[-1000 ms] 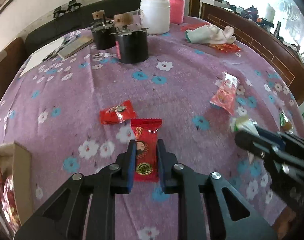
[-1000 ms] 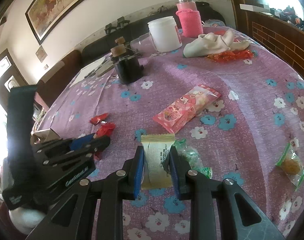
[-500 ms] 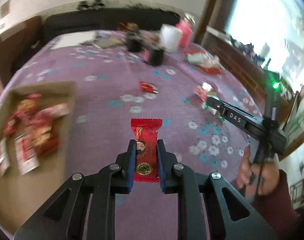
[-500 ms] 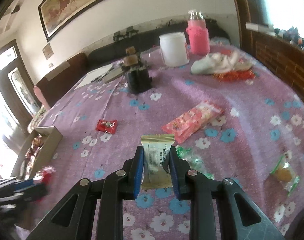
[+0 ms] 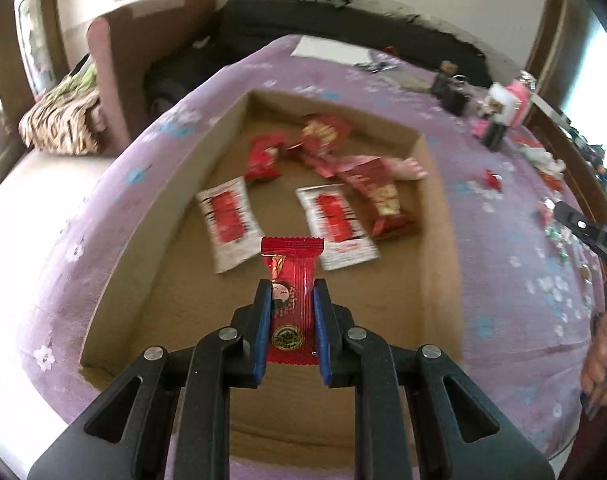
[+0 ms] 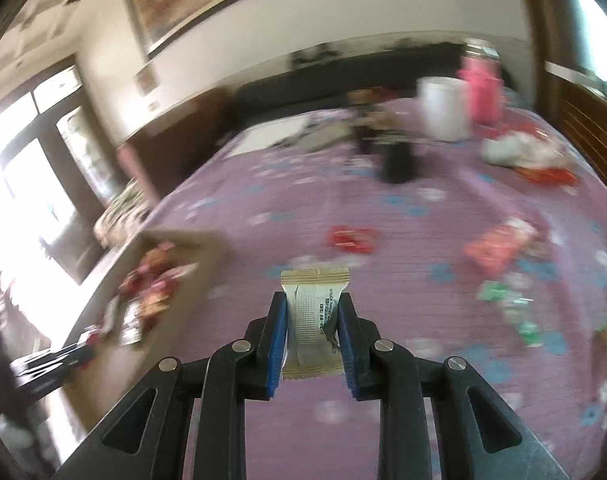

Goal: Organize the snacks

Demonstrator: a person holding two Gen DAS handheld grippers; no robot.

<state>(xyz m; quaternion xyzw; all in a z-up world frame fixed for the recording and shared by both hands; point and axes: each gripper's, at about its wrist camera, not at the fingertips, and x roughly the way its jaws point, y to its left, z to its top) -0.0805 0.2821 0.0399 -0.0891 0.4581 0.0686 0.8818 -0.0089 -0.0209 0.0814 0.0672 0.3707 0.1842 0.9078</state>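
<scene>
A purple flowered tablecloth (image 5: pixel 503 280) is covering the whole table, and on its left part a shallow cardboard box (image 5: pixel 439 216) is lying open. Inside the box several packets are resting on the floor: two white-and-red sachets (image 5: pixel 231 220) side by side, and beyond them a loose heap of red wrappers (image 5: pixel 327 136) toward the far wall.

The left gripper (image 5: pixel 292 312) is hanging above the near half of the box, its jaws closed tight on a red candy packet (image 5: pixel 291 280) that is standing upright between the blue pads, its crimped top edge sticking out past the fingertips. The packet is overlapping the near ends of the two sachets in the left wrist view, but is not touching them.

The right gripper (image 6: pixel 312 328) is pinching a white-and-gold snack packet (image 6: pixel 313 312) in the same upright way, above bare cloth just to the right of the box (image 6: pixel 211 248), whose corner is showing at the left. This view is blurred; a red candy (image 6: pixel 351 238), a pink packet (image 6: pixel 495 248) and green wrappers (image 6: pixel 499 294) are lying loose on the cloth beyond, with a white jar (image 6: pixel 443 108) and a pink bottle (image 6: pixel 483 88) at the far edge.

A second ago the left gripper was over open cloth beside a loose red candy, with only the box's corner at its left edge; now the box is filling its view. The right gripper was over the pink packet and green wrappers; now those are lying off to its right. Both grips are unchanged.
</scene>
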